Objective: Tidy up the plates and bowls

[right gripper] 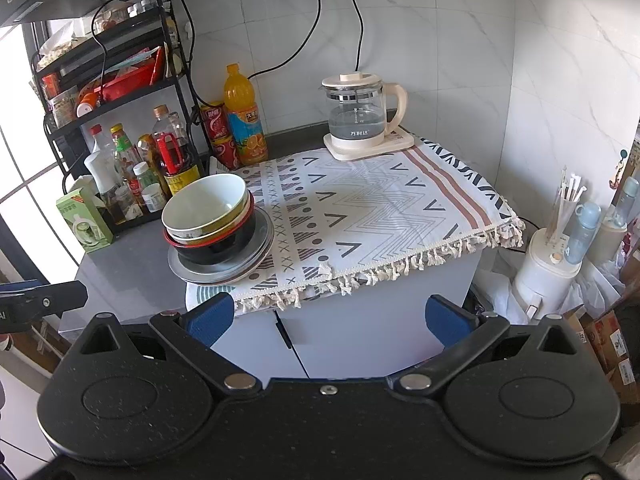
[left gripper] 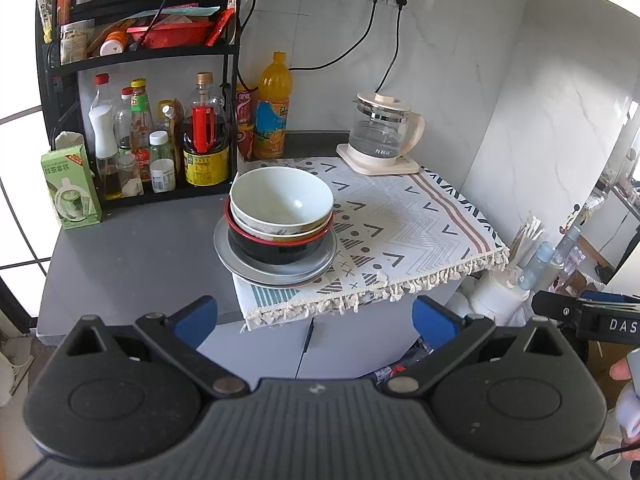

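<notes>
A stack of dishes stands at the left front of the patterned cloth [left gripper: 404, 220]. At the bottom lie grey plates [left gripper: 276, 270] [right gripper: 224, 272]. On them sits a black bowl with a red rim [left gripper: 276, 246] [right gripper: 220, 248], and white bowls [left gripper: 280, 200] [right gripper: 204, 204] nest on top. My left gripper [left gripper: 316, 316] hangs open in front of and below the stack, holding nothing. My right gripper [right gripper: 328, 314] is open too, before the cabinet front, to the right of the stack.
A glass kettle [left gripper: 380, 132] [right gripper: 360, 116] on its base stands at the cloth's back. Bottles on a black rack [left gripper: 140, 136] [right gripper: 132, 160], an orange juice bottle [left gripper: 273, 108] and a green box [left gripper: 70, 192] crowd the left. White appliances [right gripper: 548, 268] and cartons stand low on the right.
</notes>
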`<move>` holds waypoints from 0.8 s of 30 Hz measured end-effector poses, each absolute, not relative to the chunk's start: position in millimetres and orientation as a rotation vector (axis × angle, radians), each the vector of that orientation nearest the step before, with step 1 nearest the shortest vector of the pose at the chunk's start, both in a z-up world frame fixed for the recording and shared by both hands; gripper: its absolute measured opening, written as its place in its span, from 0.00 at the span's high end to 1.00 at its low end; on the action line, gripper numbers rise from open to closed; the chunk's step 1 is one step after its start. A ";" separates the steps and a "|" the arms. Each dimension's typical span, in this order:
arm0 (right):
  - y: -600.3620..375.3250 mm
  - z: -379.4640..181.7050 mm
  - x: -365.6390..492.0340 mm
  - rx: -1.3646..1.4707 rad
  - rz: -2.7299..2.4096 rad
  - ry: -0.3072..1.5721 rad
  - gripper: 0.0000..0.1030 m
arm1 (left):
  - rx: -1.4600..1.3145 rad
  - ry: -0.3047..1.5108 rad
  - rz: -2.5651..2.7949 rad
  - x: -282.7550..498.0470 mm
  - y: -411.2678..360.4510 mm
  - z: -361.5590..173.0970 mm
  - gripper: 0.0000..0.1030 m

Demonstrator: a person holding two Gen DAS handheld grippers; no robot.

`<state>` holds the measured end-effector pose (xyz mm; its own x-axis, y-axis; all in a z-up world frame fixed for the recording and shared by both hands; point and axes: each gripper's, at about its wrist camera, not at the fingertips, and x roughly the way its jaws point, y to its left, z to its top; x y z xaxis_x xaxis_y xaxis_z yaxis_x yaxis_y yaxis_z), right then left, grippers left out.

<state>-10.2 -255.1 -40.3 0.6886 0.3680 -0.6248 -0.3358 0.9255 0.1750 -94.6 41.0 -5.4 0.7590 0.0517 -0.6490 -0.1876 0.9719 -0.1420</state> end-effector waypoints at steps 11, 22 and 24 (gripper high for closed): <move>-255.3 -41.4 -7.6 0.048 0.395 0.711 0.00 | -0.205 0.704 0.132 -91.4 40.4 -7.7 0.00; -254.0 -44.8 -3.1 0.041 0.396 0.715 0.00 | -0.212 0.711 0.133 -88.3 46.1 -11.2 0.00; -254.0 -44.7 -3.1 0.042 0.396 0.716 0.00 | -0.215 0.715 0.132 -87.1 47.5 -12.0 0.00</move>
<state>-3.1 -254.0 -44.7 0.6835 0.3672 -0.6309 -0.3386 0.9251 0.1716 -87.1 47.5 -12.0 0.7481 0.0462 -0.6620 -0.1929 0.9697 -0.1502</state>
